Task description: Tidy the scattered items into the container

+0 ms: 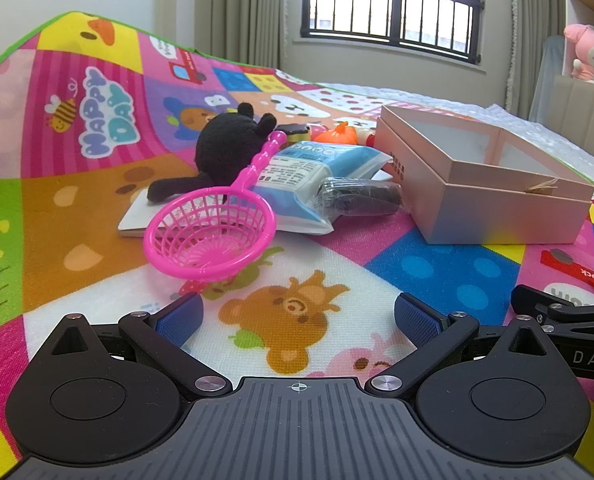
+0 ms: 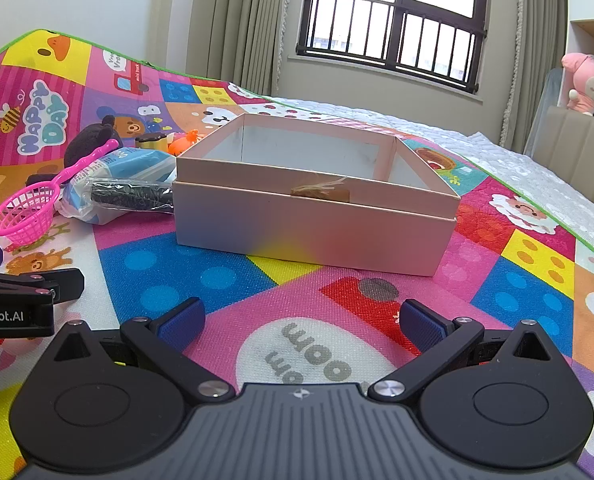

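A colourful play mat carries a pink box at right, with a pink strainer, blue packet and black plush at left.

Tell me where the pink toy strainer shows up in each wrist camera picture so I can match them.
Left wrist view: the pink strainer lies left of centre on the mat, its handle slanting up over the blue packet.
Right wrist view: the strainer is at the far left edge, small, left of the box.
Shared landmark: the open pink box, right of the strainer in both views.
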Motion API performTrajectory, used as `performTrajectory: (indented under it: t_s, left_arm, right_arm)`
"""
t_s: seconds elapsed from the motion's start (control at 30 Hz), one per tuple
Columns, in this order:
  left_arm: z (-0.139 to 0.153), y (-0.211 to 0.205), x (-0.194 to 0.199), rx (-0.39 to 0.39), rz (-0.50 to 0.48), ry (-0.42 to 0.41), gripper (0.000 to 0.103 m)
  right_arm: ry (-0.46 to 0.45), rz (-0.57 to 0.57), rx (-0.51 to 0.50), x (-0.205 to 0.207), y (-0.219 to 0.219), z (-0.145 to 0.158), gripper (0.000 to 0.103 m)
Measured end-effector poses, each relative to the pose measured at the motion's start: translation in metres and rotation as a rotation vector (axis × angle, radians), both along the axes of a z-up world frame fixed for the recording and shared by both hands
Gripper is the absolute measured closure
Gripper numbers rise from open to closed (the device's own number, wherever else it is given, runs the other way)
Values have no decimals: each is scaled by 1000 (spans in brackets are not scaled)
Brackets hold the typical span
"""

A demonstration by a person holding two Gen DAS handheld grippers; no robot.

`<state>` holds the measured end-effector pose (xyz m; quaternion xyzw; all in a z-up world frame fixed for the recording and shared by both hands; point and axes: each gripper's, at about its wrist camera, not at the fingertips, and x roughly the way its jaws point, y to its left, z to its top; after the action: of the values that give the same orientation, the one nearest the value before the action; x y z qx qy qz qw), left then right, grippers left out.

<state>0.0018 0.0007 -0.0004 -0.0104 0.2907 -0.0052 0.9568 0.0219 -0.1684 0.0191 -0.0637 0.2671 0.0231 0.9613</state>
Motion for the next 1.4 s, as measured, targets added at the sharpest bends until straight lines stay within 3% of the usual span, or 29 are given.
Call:
performTrajectory:
  t_s: [1.13, 1.4]
  left_arm:
    - [2, 1, -2, 2, 6, -1, 0]
    - [2, 3, -3, -18, 3, -8, 0]
  right_arm:
    - [4, 1, 7, 1, -2, 0, 0]
    - [4, -3, -30, 2, 3, -1, 0]
